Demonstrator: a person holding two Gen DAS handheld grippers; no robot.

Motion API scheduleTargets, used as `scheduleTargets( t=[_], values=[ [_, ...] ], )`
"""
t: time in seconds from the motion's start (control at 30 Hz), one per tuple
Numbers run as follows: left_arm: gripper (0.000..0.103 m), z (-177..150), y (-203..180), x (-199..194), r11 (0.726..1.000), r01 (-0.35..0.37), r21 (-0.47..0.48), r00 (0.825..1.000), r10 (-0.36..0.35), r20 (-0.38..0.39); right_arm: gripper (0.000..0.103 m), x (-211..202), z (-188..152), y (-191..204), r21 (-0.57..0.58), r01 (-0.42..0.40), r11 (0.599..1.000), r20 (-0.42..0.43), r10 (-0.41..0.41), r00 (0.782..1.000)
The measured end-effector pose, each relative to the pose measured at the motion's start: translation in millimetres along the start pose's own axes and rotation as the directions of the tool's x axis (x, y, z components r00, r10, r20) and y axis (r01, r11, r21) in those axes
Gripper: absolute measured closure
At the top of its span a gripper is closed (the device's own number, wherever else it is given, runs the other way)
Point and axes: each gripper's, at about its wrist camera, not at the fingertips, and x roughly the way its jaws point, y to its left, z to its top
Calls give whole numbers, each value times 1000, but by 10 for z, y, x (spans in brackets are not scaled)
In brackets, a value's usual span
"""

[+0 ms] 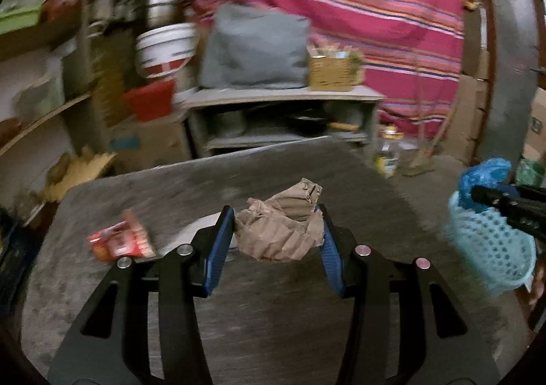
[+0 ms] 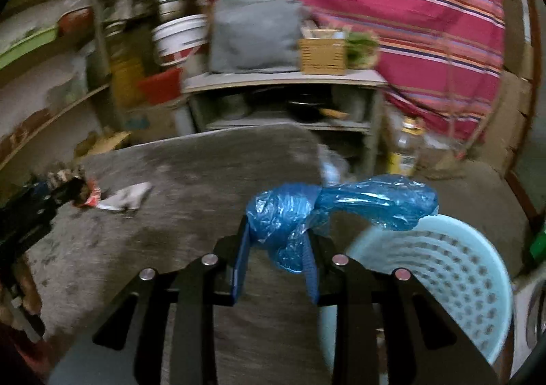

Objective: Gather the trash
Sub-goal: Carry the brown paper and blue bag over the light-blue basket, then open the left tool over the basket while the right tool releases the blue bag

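Note:
My left gripper [image 1: 278, 231] is shut on a crumpled brown paper bag [image 1: 283, 231], held above the grey table [image 1: 170, 187]. A red snack wrapper [image 1: 119, 241] lies on the table to its left. My right gripper [image 2: 278, 248] is shut on a crumpled blue plastic bag [image 2: 327, 207], whose loose end hangs over the rim of a light blue perforated basket [image 2: 443, 275]. In the left wrist view that basket [image 1: 494, 241] shows at the right, with the right gripper in front of it. In the right wrist view a red wrapper and a white scrap of paper [image 2: 126, 199] lie on the table [image 2: 204, 173].
Behind the table stands a low grey shelf unit [image 1: 283, 112] bearing a grey bundle [image 1: 256, 47] and a woven box [image 1: 332, 72]. A striped red cloth [image 1: 375, 9] hangs behind. Cluttered shelves [image 1: 51, 77] fill the left. A bottle [image 1: 387, 153] stands on the floor at the right.

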Motion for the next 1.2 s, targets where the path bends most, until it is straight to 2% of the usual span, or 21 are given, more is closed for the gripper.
scheduleTargets(
  t=[0.03, 0.2, 0.33, 0.47, 0.63, 0.77, 0.83, 0.93, 1.03, 1.2],
  values=[
    [56, 32, -209, 16, 999, 43, 6, 999, -43, 3, 74, -20, -22, -135, 20, 13, 1000, -3, -13, 1000],
    [56, 77, -1033, 153, 985, 152, 77, 988, -152, -5, 74, -156, -192, -826, 114, 100, 988, -18, -99, 995],
    [56, 24, -1630, 213, 967, 214, 136, 977, -213, -17, 74, -211, -304, -1150, 166, 127, 978, -25, -125, 992],
    [56, -39, -2059, 330, 951, 261, 165, 965, -256, -49, 74, -244, -368, -1362, 210, 135, 968, -24, -133, 991],
    [55, -47, -2388, 473, 935, 306, 178, 952, -294, -90, 74, -277, -384, -1548, 264, 130, 956, -12, -131, 991],
    [53, -3, -2492, 550, 928, 331, 172, 942, -316, -109, 74, -279, -411, -1671, 297, 142, 944, -15, -144, 989],
    [41, 12, -2497, 537, 926, 337, 170, 940, -323, -108, 74, -265, -431, -1712, 309, 144, 940, -19, -146, 989],
    [28, 17, -2432, 481, 929, 337, 155, 941, -326, -93, 74, -243, -439, -1686, 306, 146, 941, -22, -146, 989],
    [19, 35, -2312, 429, 939, 307, 153, 951, -298, -82, 74, -181, -433, -1631, 301, 137, 944, -30, -134, 991],
    [10, 25, -1852, 291, 964, 220, 148, 975, -216, -42, 74, 12, -436, -1513, 282, 135, 950, -67, -121, 990]
  ],
)
